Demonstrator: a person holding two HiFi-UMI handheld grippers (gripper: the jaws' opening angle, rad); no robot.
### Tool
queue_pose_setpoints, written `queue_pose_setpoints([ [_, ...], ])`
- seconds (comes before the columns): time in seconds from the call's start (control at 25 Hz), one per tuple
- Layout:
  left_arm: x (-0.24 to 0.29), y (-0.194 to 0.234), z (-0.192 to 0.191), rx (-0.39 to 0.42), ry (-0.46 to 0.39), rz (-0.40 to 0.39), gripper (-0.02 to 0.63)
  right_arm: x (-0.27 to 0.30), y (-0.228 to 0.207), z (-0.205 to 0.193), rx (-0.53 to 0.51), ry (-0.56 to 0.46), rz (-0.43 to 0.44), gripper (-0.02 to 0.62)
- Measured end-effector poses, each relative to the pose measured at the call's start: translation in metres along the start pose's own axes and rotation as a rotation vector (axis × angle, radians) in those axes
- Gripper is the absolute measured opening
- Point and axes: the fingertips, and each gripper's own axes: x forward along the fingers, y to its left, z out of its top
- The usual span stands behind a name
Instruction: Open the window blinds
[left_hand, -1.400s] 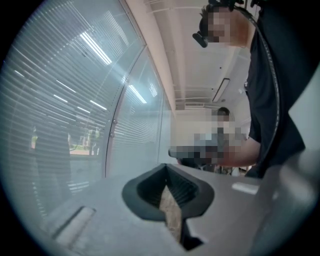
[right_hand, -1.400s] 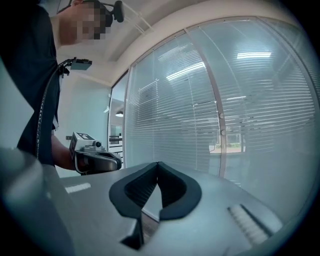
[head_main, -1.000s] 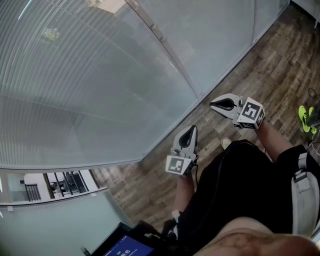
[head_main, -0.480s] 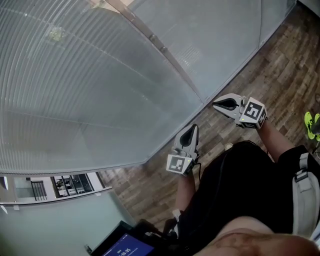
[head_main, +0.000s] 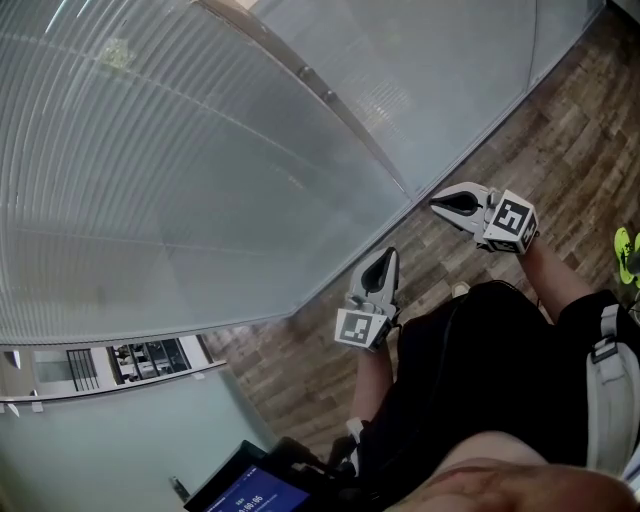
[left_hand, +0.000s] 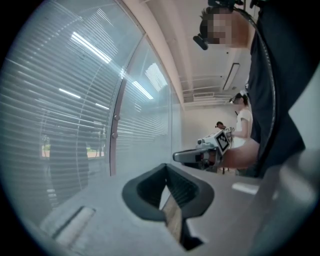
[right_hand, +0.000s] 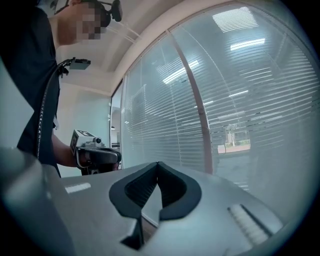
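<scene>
Two pairs of jaws are pressed together with nothing between them: the left gripper (head_main: 381, 262) is near the person, and the right gripper (head_main: 447, 204) is farther right. The blinds (head_main: 150, 170), slats shut behind glass (head_main: 440, 70), fill the far left, clear of both grippers, above the wood floor (head_main: 560, 120).

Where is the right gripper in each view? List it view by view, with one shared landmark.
Head view: right gripper, right of centre.
Left gripper view: the gripper, right of centre, pointing left.
Right gripper view: the gripper, bottom centre, jaws together.
Shared landmark: window post, in all three.
</scene>
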Motion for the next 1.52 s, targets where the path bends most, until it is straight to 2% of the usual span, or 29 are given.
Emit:
queue_pose_setpoints([
  [0.36, 0.0, 0.015, 0.007, -0.01, -0.007, 0.032, -0.002, 0.012, -0.003, 0.003, 0.005, 0.013, 0.034, 0.005],
  [0.64, -0.005, 0.023, -0.006, -0.028, 0.005, 0.036, -0.002, 0.019, -0.009, -0.003, 0.01, -0.001, 0.016, 0.005],
  [1.0, 0.002, 0.052, 0.001, -0.036, 0.01, -0.011, -0.002, 0.038, -0.021, 0.003, -0.005, 0.025, -0.043, 0.005],
  [1.52, 0.022, 0.11, 0.02, -0.019, -0.013, -0.102, -0.002, 0.086, -0.056, 0.037, -0.065, 0.007, -0.127, 0.005],
])
